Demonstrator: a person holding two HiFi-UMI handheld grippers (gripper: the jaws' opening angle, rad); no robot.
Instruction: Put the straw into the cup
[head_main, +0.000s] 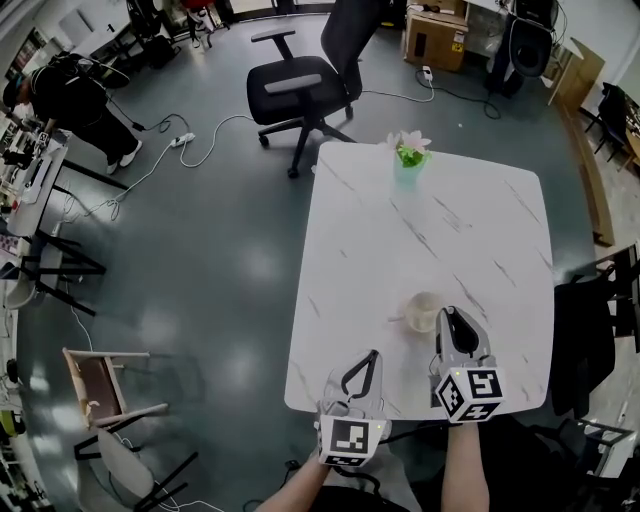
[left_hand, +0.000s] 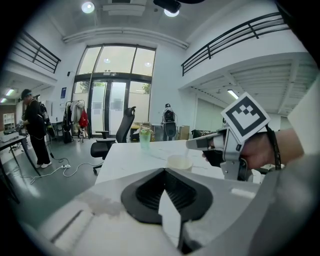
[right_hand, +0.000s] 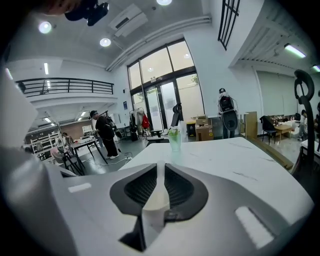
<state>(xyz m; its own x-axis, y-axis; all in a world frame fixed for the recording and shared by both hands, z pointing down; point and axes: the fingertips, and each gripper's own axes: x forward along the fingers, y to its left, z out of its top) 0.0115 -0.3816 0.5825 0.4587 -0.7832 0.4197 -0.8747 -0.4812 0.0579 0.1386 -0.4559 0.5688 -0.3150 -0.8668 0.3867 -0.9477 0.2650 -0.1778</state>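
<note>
Right gripper (head_main: 447, 314) hovers just right of paper cup (head_main: 423, 311), by near edge of table (head_main: 480, 230). Jaws at narrow slit with pale strip inside: straw or cup, can't tell. Left gripper (head_main: 372, 356) closed, empty. Straw likely light, crushable, rolls: pinch gently, upper third.

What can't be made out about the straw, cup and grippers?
- Straw: not clearly seen; head view shows a faint sliver beside the cup, too small to name.
- Right gripper: the right gripper view shows a pale strip between the jaws; straw or cup, unclear.
- Cup's inside: too small in the head view; left gripper view shows only its side.
</note>
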